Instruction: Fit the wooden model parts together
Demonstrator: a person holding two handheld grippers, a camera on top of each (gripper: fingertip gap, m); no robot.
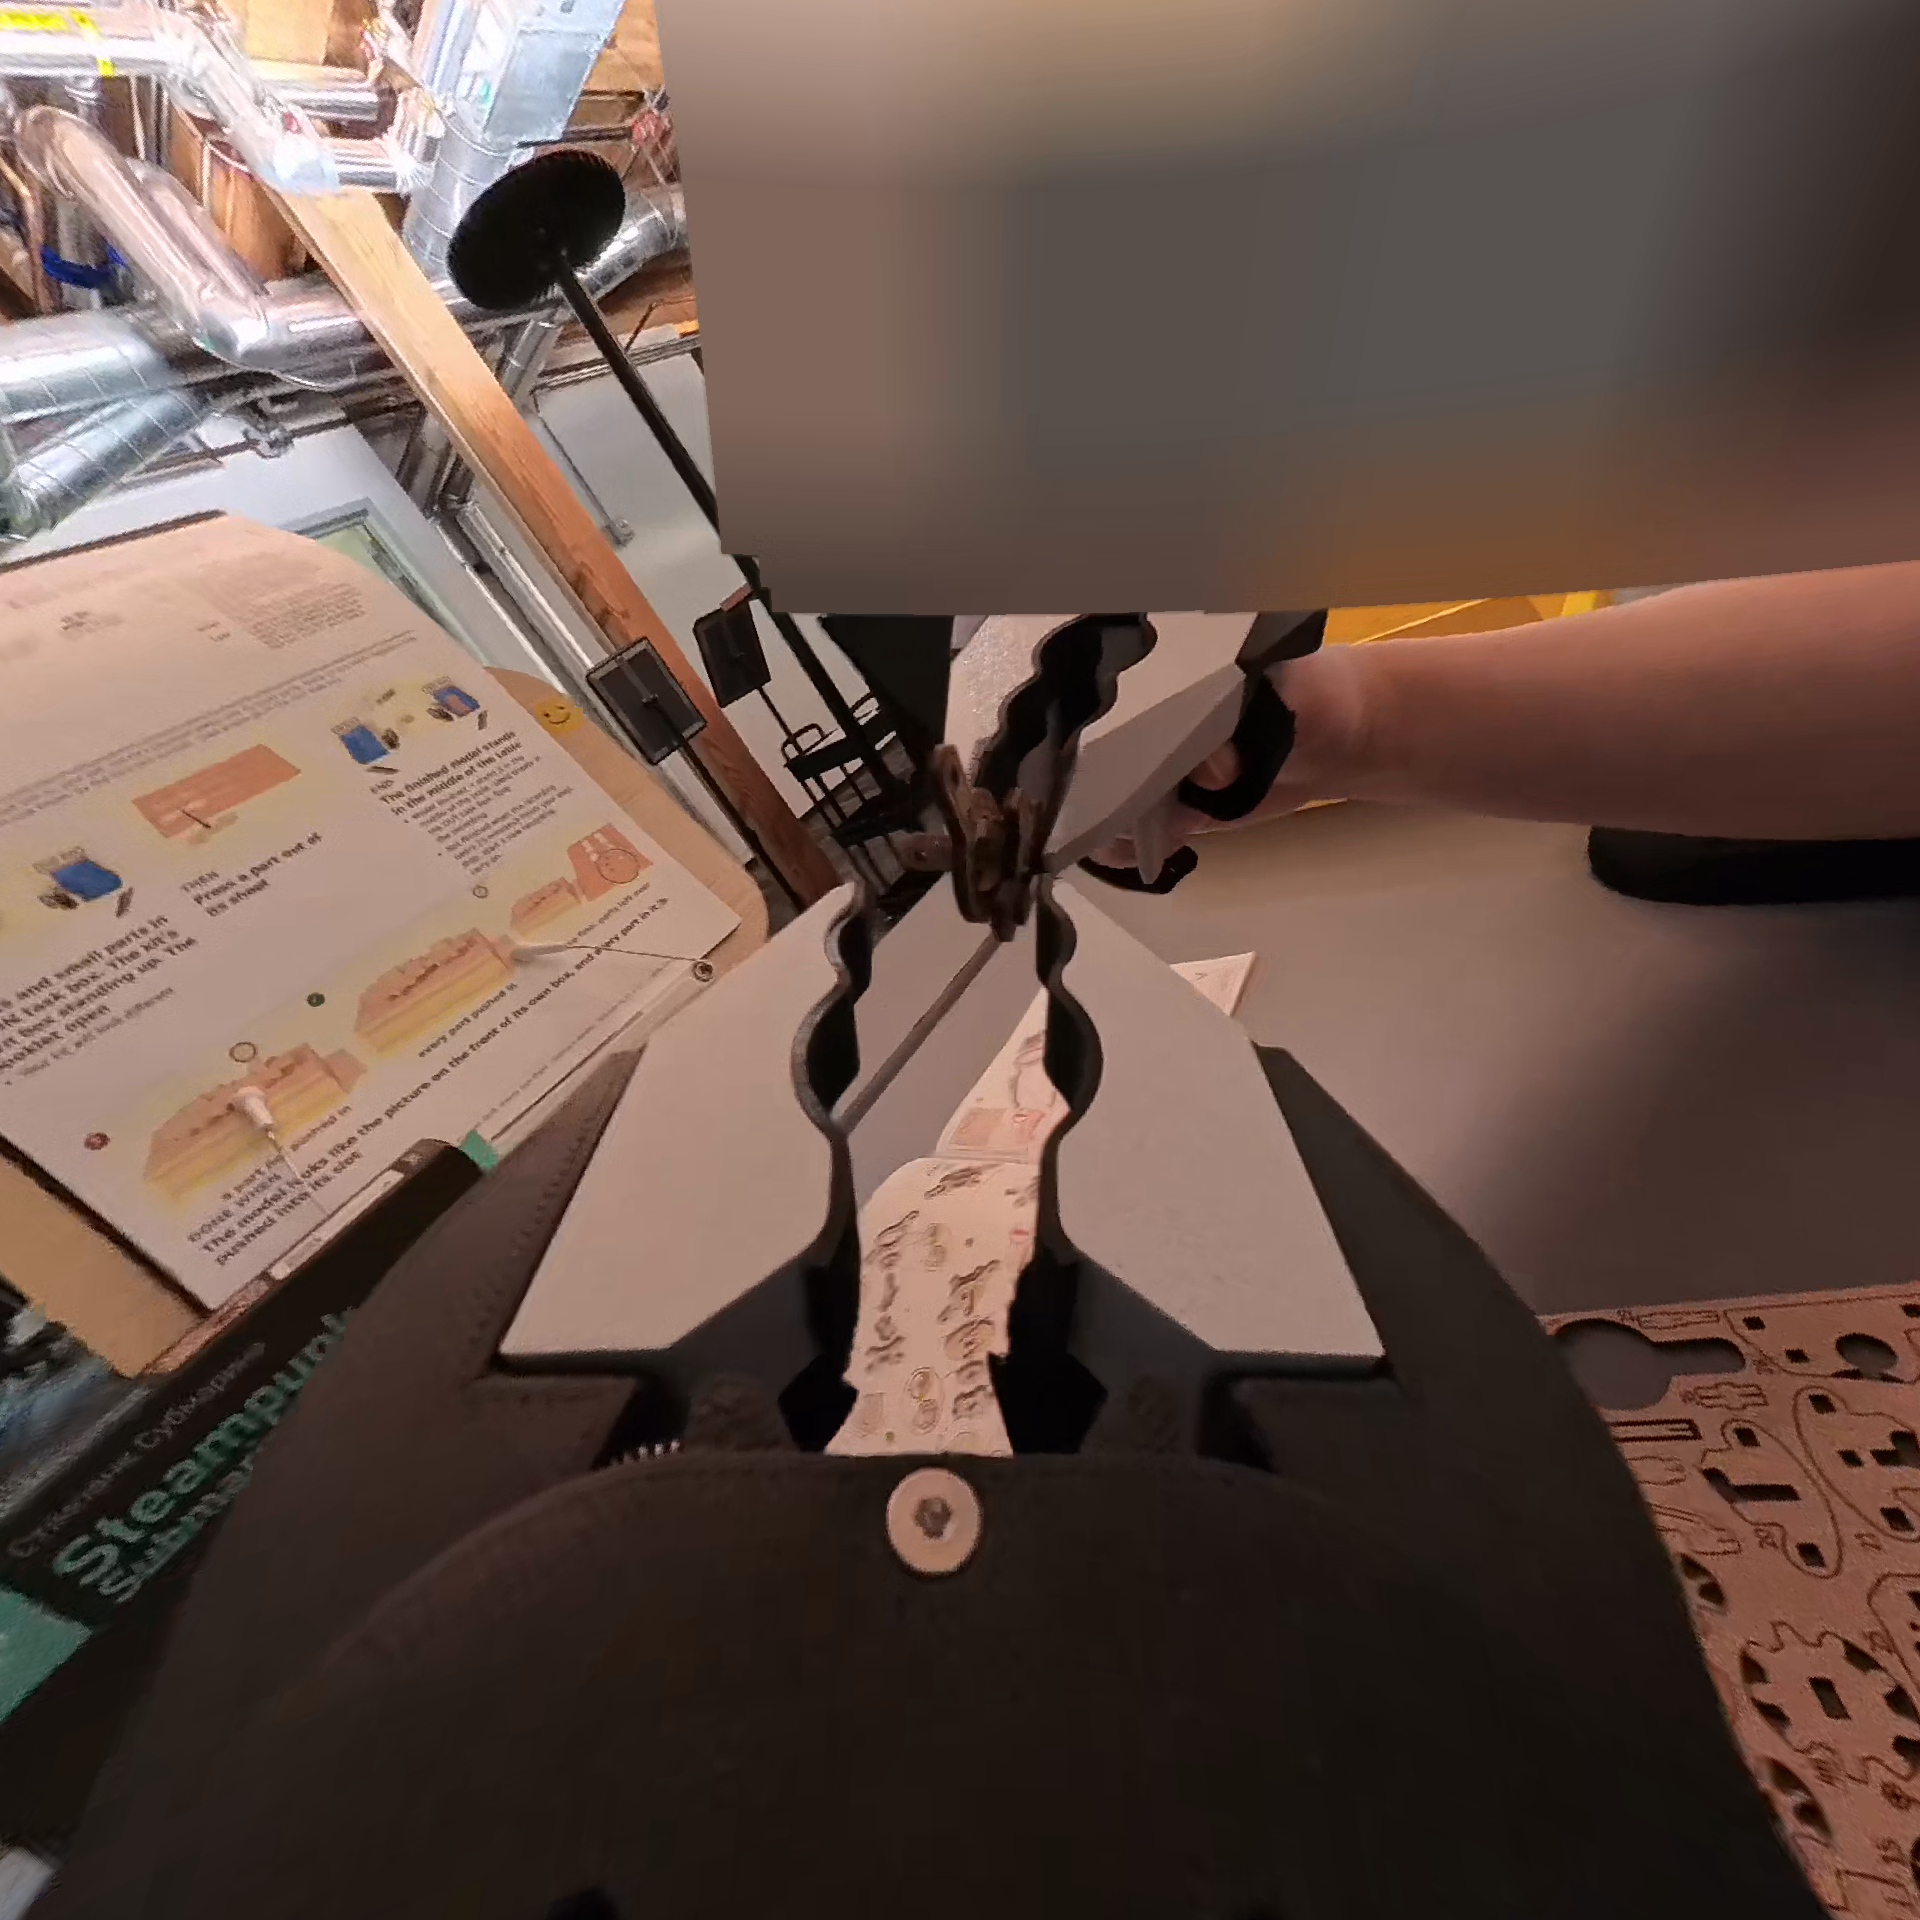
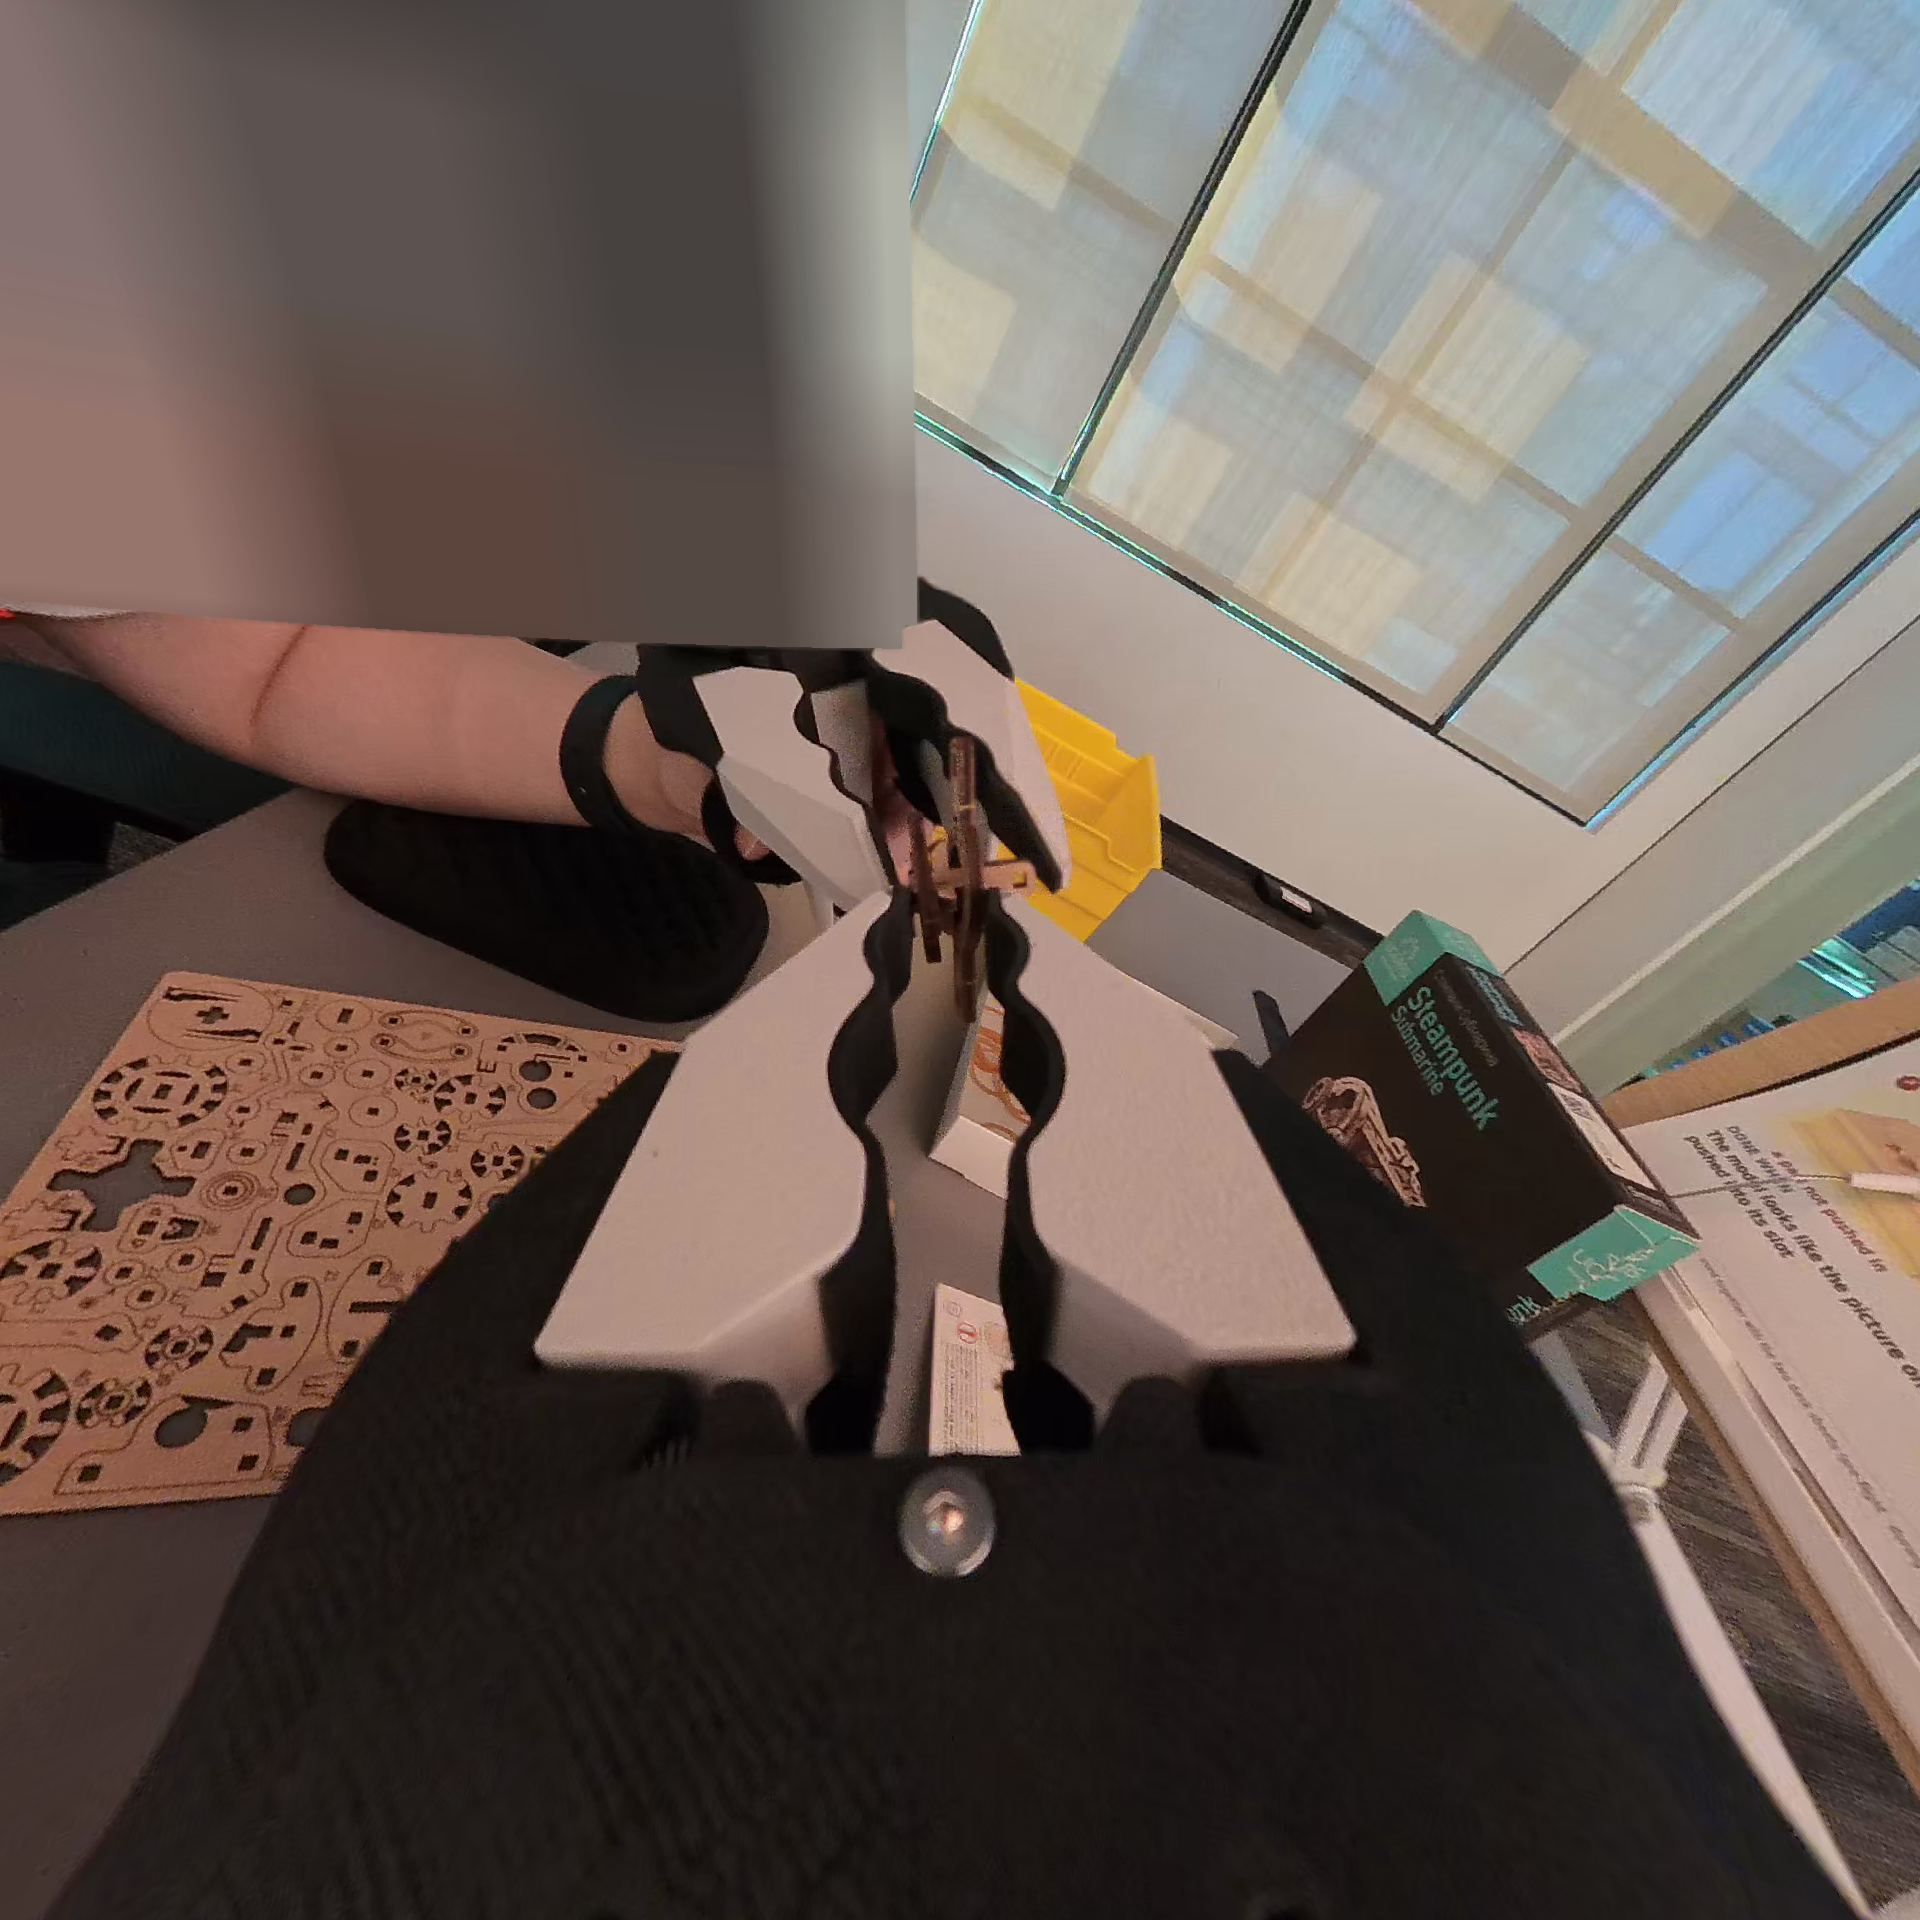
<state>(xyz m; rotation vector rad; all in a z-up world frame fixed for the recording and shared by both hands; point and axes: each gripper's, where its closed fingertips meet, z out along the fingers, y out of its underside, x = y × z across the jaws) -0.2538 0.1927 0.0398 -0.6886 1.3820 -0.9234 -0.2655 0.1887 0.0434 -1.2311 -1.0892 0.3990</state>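
A small brown wooden assembly (image 1: 982,831) of several slotted parts is held in the air above the grey table (image 1: 1455,1039), between my two grippers, which face each other. My left gripper (image 1: 945,904) has its jaws closed around the assembly's near side. My right gripper (image 2: 948,920) is shut on the same assembly (image 2: 951,894) from the opposite side, with a wooden part reaching down between its pads. The right gripper's grey finger (image 1: 1132,758) shows in the left wrist view, and the left gripper's finger (image 2: 800,810) shows in the right wrist view.
A laser-cut wooden part sheet (image 2: 260,1195) lies flat on the table and also shows in the left wrist view (image 1: 1766,1558). The dark kit box (image 2: 1475,1122), an instruction poster (image 1: 312,883), a paper booklet (image 1: 935,1299), a yellow bin (image 2: 1091,810) and a black pad (image 2: 540,904) surround the work area. Only a small space, under 4 cm, lies between the two pairs of fingers.
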